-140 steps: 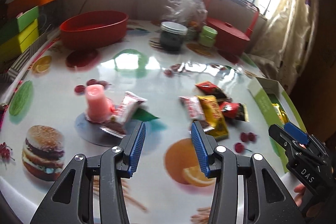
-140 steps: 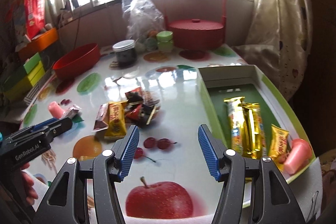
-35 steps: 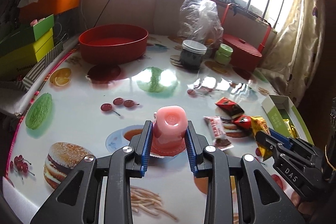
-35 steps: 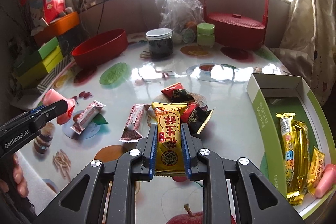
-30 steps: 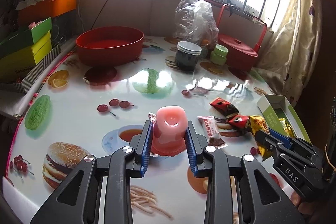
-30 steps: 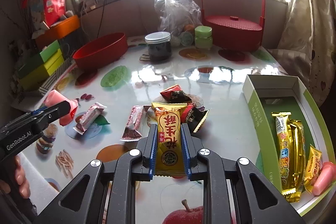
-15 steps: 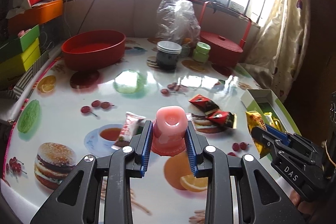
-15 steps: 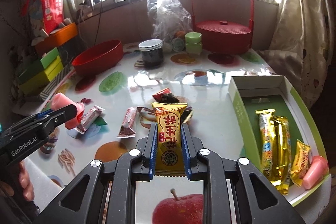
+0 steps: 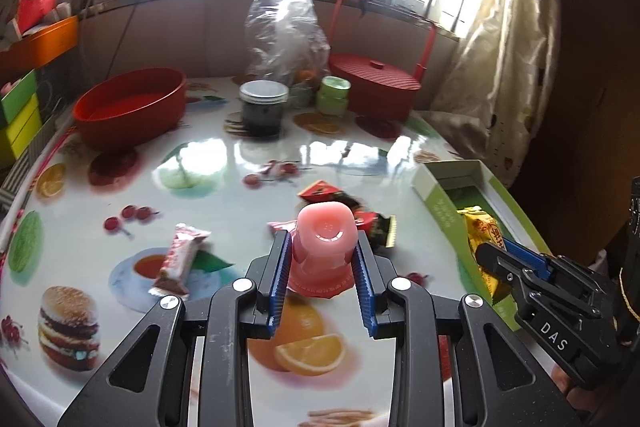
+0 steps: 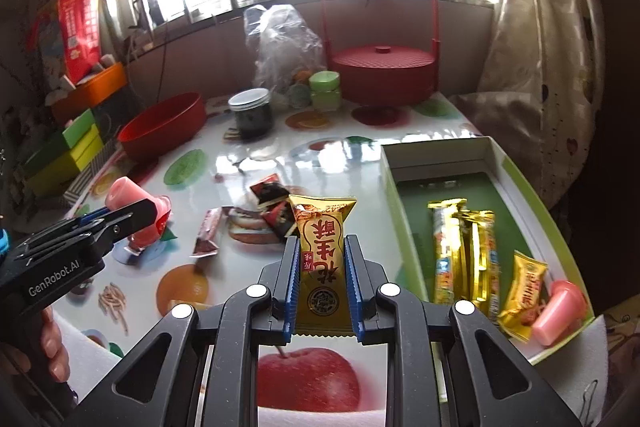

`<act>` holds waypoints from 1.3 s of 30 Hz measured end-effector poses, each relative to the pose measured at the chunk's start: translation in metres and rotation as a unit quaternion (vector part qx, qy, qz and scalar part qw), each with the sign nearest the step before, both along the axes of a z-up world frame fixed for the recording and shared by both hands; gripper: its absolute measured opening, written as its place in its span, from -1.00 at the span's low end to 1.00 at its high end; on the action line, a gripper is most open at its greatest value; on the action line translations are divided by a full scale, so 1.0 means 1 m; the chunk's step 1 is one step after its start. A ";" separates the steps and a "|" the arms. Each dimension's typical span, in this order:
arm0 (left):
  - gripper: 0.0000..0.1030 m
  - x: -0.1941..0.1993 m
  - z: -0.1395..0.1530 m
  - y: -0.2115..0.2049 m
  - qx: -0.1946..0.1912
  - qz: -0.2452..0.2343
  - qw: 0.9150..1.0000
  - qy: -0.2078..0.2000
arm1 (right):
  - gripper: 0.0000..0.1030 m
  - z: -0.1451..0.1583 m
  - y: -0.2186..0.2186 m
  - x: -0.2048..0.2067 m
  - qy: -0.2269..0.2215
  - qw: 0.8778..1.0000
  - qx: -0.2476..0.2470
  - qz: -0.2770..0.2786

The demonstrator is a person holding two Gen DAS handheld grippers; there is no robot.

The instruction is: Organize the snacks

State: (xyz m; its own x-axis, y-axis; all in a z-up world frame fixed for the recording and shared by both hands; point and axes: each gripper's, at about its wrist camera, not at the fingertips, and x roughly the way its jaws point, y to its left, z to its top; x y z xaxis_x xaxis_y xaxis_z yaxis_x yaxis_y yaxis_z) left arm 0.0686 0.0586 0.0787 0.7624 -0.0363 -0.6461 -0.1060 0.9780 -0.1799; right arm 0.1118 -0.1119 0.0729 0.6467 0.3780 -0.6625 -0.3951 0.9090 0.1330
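Pink jelly cup (image 9: 325, 239) sits clamped between the blue pads of my left gripper (image 9: 322, 267), lifted off the table (image 9: 224, 163), its foil lid end turned toward me and partly hidden behind the pads. From the left wrist I see only the tip of my right gripper (image 9: 496, 259) at the right edge, with a corner of the yellow packet (image 9: 482, 231) poking past it, so that view alone cannot tell me how it holds; its body cuts off most of the box (image 9: 436, 203) behind it. The right wrist view settles it: my right gripper (image 10: 322, 267) is closed on the yellow packet (image 10: 322, 239), held upright above the table (image 10: 344, 155), the packet's bottom edge tucked down between the pads. That view also opens up the box (image 10: 424, 151) on the right, where gold bars (image 10: 464, 251), a small yellow packet (image 10: 524, 287) and a second pink cup (image 10: 560, 311) lie together at the near end; the left wrist shows almost none of this. On the table between the two tools lie a pink-and-brown bar (image 9: 178, 259), a brown bar (image 10: 208, 231) and a small heap of red and dark packets (image 10: 272, 203), blurred and partly covered by what I hold, so I cannot count them. In the right wrist view my left gripper (image 10: 136, 215) comes in from the left edge with the cup (image 10: 132, 199) in it, and my left hand (image 10: 40, 347) is cut off by the frame below.
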 end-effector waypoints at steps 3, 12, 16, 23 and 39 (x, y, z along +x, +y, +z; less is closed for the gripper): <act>-0.39 0.005 0.001 -0.010 -0.002 -0.013 1.000 0.001 | -0.61 0.001 -0.010 0.000 -0.002 1.000 0.000 -0.010; -0.39 0.019 0.007 -0.039 0.000 -0.046 0.999 -0.003 | -0.61 0.002 -0.040 -0.001 -0.002 0.999 0.002 -0.041; -0.39 0.026 0.008 -0.052 0.001 -0.060 0.998 -0.004 | -0.61 0.002 -0.055 0.001 0.000 0.998 0.005 -0.056; -0.39 0.040 0.009 -0.072 -0.001 -0.084 0.996 -0.002 | -0.61 0.000 -0.077 0.002 0.002 0.997 0.006 -0.079; -0.39 0.074 -0.002 -0.120 -0.025 -0.141 0.990 0.017 | -0.61 -0.012 -0.123 0.013 0.018 0.990 -0.004 -0.139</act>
